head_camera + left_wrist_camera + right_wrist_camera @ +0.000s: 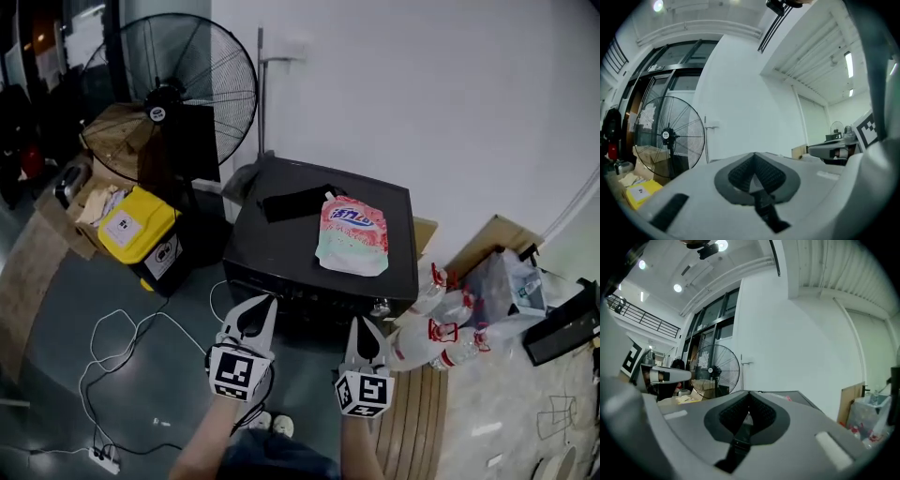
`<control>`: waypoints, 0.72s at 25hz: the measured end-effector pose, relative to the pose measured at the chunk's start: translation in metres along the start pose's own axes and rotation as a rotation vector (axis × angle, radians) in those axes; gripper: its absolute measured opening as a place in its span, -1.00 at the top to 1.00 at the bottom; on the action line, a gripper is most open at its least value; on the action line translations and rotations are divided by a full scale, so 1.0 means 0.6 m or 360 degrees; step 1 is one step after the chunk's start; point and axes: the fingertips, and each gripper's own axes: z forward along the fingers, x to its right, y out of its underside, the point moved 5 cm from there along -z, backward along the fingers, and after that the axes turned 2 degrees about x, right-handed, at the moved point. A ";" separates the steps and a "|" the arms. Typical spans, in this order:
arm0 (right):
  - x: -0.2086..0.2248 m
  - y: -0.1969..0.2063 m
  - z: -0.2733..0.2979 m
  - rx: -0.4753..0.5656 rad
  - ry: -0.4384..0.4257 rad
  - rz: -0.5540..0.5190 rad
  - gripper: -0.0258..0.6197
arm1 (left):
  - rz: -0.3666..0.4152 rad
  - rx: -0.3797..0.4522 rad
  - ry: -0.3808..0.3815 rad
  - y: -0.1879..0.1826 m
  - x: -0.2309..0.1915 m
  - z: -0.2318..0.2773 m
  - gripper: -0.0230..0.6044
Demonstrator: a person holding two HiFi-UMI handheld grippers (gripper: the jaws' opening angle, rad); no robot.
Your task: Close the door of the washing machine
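The washing machine (281, 246) is a black box seen from above, standing against the white wall. Only a thin strip of its front (309, 292) shows, and I cannot make out the door there. My left gripper (266, 302) hangs in the air just before the machine's front left, its white jaws together with nothing between them. My right gripper (361, 322) hangs before the front right, likewise shut and empty. In the left gripper view the gripper (753, 154) points level at the wall. In the right gripper view the gripper (749, 393) points level over the machine's top (801, 397).
A pink and green detergent pouch (353, 234) and a flat black item (298, 201) lie on the machine. A large floor fan (178, 84) and a yellow bin (141, 230) stand left. Plastic bottles (450, 328) lie right. White cables (122, 347) run over the floor.
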 end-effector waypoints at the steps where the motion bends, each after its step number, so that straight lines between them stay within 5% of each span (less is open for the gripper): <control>1: 0.003 -0.008 -0.007 0.0015 0.0008 -0.0004 0.88 | 0.0006 0.0017 0.0007 -0.009 0.004 0.000 0.91; 18: 0.023 -0.072 -0.071 0.0140 -0.0013 -0.0022 0.88 | 0.0051 0.0101 0.0055 -0.053 0.056 -0.019 0.91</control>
